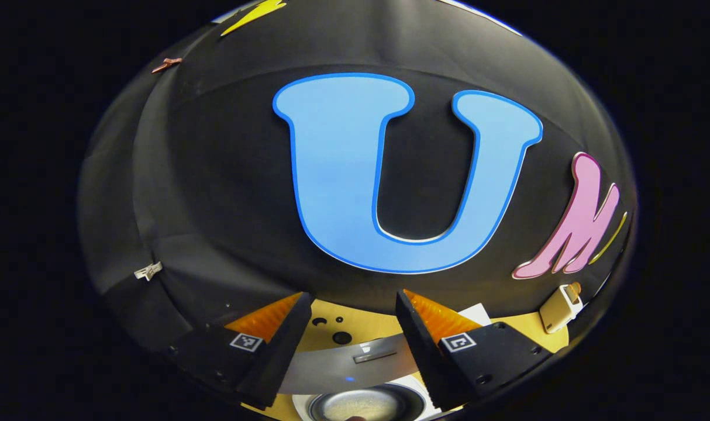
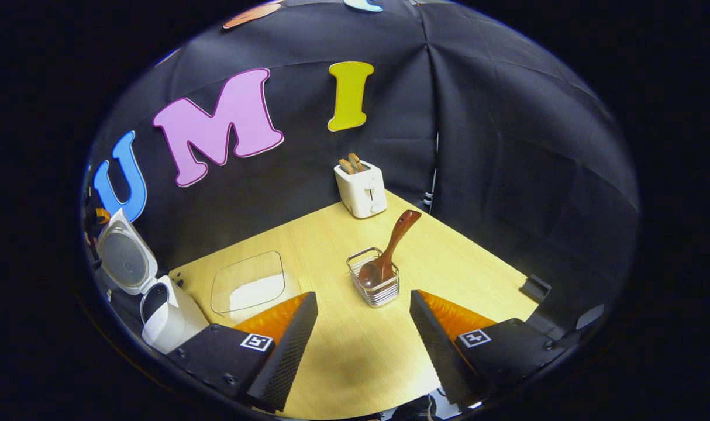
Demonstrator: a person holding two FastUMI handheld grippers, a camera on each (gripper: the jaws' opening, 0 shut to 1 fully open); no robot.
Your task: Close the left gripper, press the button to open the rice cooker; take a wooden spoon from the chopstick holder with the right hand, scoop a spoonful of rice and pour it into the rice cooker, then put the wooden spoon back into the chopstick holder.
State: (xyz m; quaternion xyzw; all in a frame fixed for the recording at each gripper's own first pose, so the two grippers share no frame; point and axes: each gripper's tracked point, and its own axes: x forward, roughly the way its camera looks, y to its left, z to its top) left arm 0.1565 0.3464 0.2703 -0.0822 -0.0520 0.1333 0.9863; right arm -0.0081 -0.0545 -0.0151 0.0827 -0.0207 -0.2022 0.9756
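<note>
Right claw (image 2: pixel 364 324) spread wide above the wooden bench (image 2: pixel 448 257), wooden spoon (image 2: pixel 390 251) standing tilted, bowl down, in the wire chopstick holder (image 2: pixel 374 286) just ahead, rice cooker (image 2: pixel 156 298) lid-up at far left, left claw (image 1: pixel 352 327) wide over its open pot.

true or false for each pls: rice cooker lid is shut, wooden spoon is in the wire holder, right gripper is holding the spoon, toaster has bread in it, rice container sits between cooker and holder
1. The rice cooker lid is shut. False: the lid stands open, tilted back.
2. The wooden spoon is in the chopstick holder. True: bowl end down, handle leaning up and out.
3. The right gripper holds the spoon. False: its fingers are spread apart with nothing between them, short of the holder.
4. The toaster has bread in its slots. True.
5. The clear rice container sits between cooker and holder. True.
6. The left gripper is closed. False: its fingers are apart.
</note>
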